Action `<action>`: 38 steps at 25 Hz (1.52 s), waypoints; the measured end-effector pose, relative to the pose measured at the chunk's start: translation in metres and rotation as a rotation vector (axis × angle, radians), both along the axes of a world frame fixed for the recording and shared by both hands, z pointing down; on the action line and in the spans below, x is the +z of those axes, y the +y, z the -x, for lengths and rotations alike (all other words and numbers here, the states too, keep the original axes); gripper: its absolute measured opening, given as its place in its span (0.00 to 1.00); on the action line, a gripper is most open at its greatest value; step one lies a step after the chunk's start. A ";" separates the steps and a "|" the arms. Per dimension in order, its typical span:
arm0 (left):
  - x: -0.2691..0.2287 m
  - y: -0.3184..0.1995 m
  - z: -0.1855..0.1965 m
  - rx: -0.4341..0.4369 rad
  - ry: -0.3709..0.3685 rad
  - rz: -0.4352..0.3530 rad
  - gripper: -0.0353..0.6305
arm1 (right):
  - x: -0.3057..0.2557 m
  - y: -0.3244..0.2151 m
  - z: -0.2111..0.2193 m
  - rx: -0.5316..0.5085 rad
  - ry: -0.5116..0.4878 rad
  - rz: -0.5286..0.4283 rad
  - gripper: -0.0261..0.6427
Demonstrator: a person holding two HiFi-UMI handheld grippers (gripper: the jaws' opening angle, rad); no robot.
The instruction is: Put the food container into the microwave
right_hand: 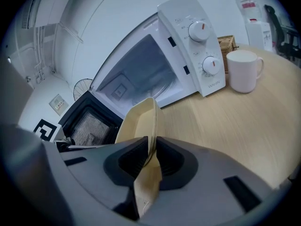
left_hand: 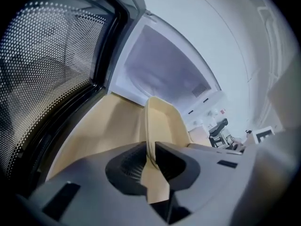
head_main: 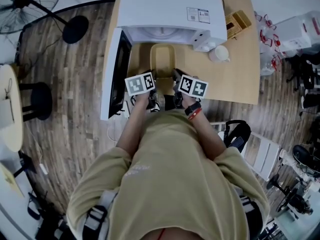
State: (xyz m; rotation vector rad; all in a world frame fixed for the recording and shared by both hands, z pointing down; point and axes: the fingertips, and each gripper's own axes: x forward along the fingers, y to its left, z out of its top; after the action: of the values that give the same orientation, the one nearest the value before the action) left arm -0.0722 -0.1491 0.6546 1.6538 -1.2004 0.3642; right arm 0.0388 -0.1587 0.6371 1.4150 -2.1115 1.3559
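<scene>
Beige food container (head_main: 162, 59) sits just in front of the white microwave (head_main: 170, 9), at its open mouth and above the counter (head_main: 235, 79); the microwave door (head_main: 117, 71) is swung open to the left. Left hand-held gripper (left_hand: 151, 161) pinches the container's left rim, and right hand-held gripper (right_hand: 151, 154) pinches its right rim. White mug (right_hand: 242, 69) stands right of the microwave.

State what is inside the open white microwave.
Nothing shows inside the white microwave: only bare pale cavity walls. The beige food container is outside, before the opening, gripped by the left claw and right claw. Its raised rim covers part of the cavity floor.
</scene>
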 end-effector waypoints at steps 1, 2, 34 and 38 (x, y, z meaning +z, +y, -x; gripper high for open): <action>0.000 -0.001 0.000 -0.004 0.005 0.002 0.16 | 0.001 -0.001 0.000 -0.006 0.004 -0.001 0.13; -0.001 -0.003 0.001 -0.007 0.009 0.002 0.16 | 0.001 -0.003 0.001 -0.010 0.007 -0.002 0.13; -0.022 -0.058 0.015 -0.038 -0.018 -0.057 0.16 | -0.019 -0.059 0.015 -0.022 -0.035 -0.048 0.13; -0.024 -0.067 0.018 -0.040 -0.029 -0.067 0.16 | -0.022 -0.068 0.018 -0.012 -0.043 -0.051 0.13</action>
State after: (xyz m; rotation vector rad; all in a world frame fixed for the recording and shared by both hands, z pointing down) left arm -0.0905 -0.2158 0.6303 1.6841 -1.2771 0.3274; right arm 0.0212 -0.2270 0.6154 1.4026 -2.1930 1.3486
